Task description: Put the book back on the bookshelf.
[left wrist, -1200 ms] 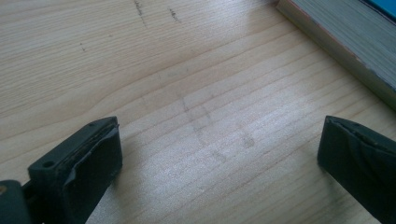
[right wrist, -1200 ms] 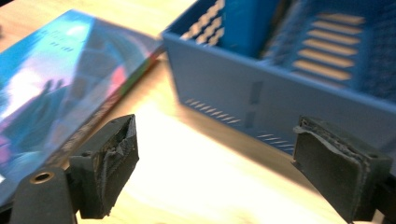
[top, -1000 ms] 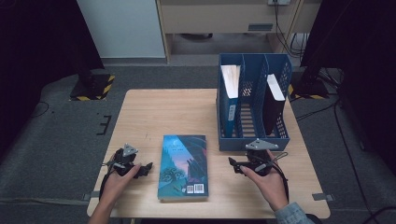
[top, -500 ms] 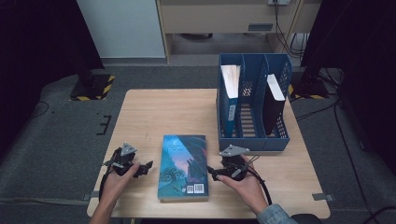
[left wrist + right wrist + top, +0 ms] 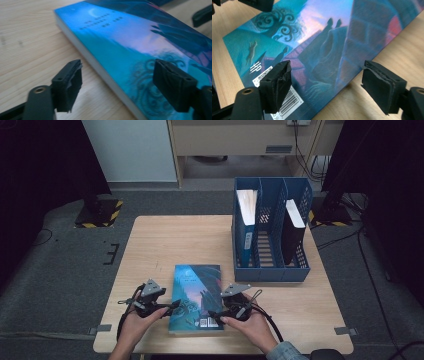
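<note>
Change: both hands have closed in on the near end of the book since a second ago, the right one crossing from the table's right side to the book's right edge, the left one moving up to its left edge.
Meaning: I judge this as the set-up for a two-sided lift of the book, probably toward the file rack.
Left tool [image 5: 172, 305]: jaws have just been closing, yet stand parted, straddling the book's left edge without pressing it; nothing gripped.
Right tool [image 5: 214, 314]: jaws parted, one over the cover, one over bare wood; released.
Book: blue-green glossy paperback [image 5: 196, 296] lying flat, back cover up, near centre of the light wooden table [image 5: 165, 242].
Far right: blue plastic mesh file rack [image 5: 271, 270], upright, already holding books.
</note>
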### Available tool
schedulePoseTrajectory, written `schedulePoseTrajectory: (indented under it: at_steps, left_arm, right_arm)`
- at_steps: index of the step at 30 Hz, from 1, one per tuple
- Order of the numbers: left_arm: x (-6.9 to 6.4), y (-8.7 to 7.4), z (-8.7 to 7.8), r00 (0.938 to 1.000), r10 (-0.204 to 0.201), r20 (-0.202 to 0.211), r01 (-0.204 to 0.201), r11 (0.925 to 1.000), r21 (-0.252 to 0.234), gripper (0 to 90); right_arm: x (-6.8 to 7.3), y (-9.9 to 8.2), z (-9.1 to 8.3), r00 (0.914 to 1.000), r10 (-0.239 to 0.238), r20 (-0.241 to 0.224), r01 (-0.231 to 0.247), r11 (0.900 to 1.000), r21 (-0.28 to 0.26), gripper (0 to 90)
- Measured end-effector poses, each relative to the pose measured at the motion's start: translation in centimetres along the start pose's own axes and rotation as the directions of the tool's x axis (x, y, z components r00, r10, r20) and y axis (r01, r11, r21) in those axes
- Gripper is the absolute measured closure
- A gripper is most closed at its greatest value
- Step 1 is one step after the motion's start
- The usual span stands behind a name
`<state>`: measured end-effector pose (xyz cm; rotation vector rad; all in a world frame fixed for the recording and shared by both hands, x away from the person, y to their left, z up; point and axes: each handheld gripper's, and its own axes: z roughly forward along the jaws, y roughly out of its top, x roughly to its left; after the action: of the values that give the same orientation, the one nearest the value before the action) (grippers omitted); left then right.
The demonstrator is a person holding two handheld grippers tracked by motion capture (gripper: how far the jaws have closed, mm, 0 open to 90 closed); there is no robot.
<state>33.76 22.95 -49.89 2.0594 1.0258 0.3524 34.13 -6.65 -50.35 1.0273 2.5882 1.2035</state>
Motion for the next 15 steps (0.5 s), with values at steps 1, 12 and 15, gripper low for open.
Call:
schedulePoseTrajectory:
  at_steps: [1, 12, 15]
  left_arm:
    - [0.0, 0.0, 0.0, 1.0000, 0.000, 0.000, 0.000, 1.0000, 0.000, 25.8]
    - [-0.6, -0.4, 0.9, 0.9994, -0.016, 0.032, 0.015, 0.9997, 0.020, 28.5]
    - [-0.6, -0.5, 1.0, 0.9988, -0.031, 0.039, 0.030, 0.9994, 0.019, 28.0]
  right_arm:
    - [0.0, 0.0, 0.0, 1.0000, 0.000, 0.000, 0.000, 1.0000, 0.000, 23.5]
    - [-0.6, -0.7, 0.6, 0.9968, 0.061, -0.050, -0.061, 0.9980, 0.018, 18.7]
    - [-0.9, -0.9, 0.8, 0.9939, 0.074, -0.082, -0.072, 0.9970, 0.028, 16.2]
